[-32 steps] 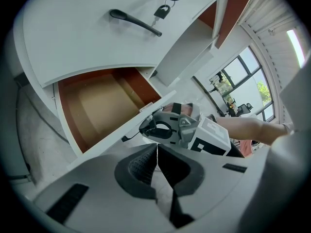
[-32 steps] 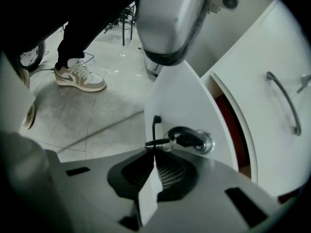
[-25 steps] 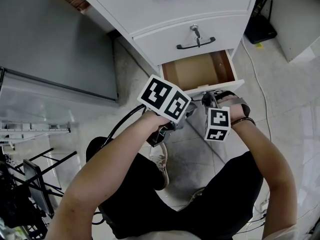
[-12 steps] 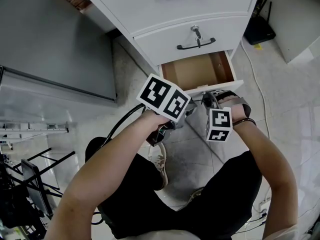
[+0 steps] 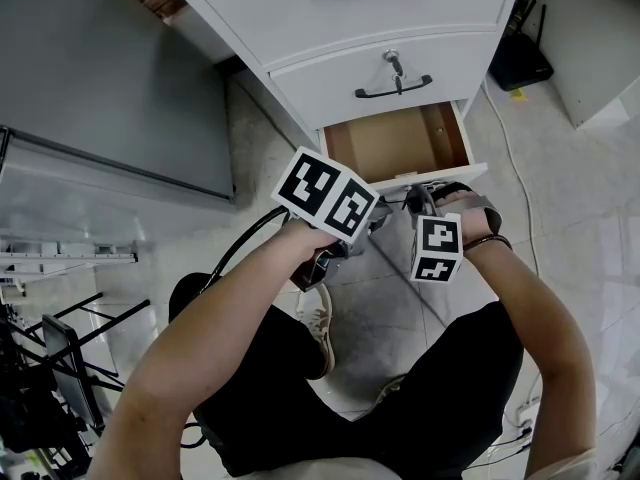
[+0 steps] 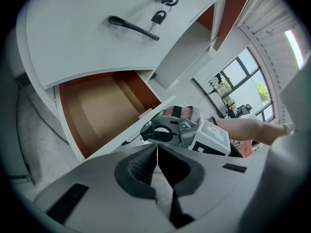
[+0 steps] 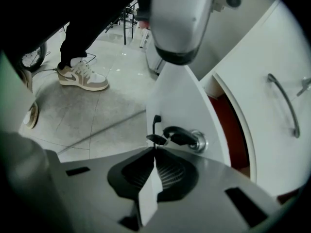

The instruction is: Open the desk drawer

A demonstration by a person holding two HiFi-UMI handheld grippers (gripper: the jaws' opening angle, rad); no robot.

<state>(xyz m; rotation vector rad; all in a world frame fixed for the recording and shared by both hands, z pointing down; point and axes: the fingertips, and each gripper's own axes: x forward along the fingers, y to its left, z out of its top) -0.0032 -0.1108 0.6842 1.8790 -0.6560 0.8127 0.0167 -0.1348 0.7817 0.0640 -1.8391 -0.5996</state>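
Observation:
The bottom desk drawer (image 5: 400,140) stands pulled out, its brown inside (image 6: 97,110) bare. My right gripper (image 5: 420,200) is at the drawer's white front panel (image 7: 180,101), jaws shut on the thin black handle (image 7: 156,130) beside the lock (image 7: 197,141). In its own view the right gripper (image 7: 155,152) has its pads pressed together around the handle's end. My left gripper (image 5: 380,218) hovers just left of it, below the drawer front. Its pads (image 6: 146,165) meet with nothing between them, so the left gripper (image 6: 156,153) is shut and empty.
The middle drawer (image 5: 380,68) above is closed, with a black handle (image 5: 392,89) and a key in its lock (image 5: 391,62). A grey panel (image 5: 90,78) leans at the left. A cable (image 5: 515,158) runs along the tiled floor at the right. The person's shoe (image 7: 82,76) is near.

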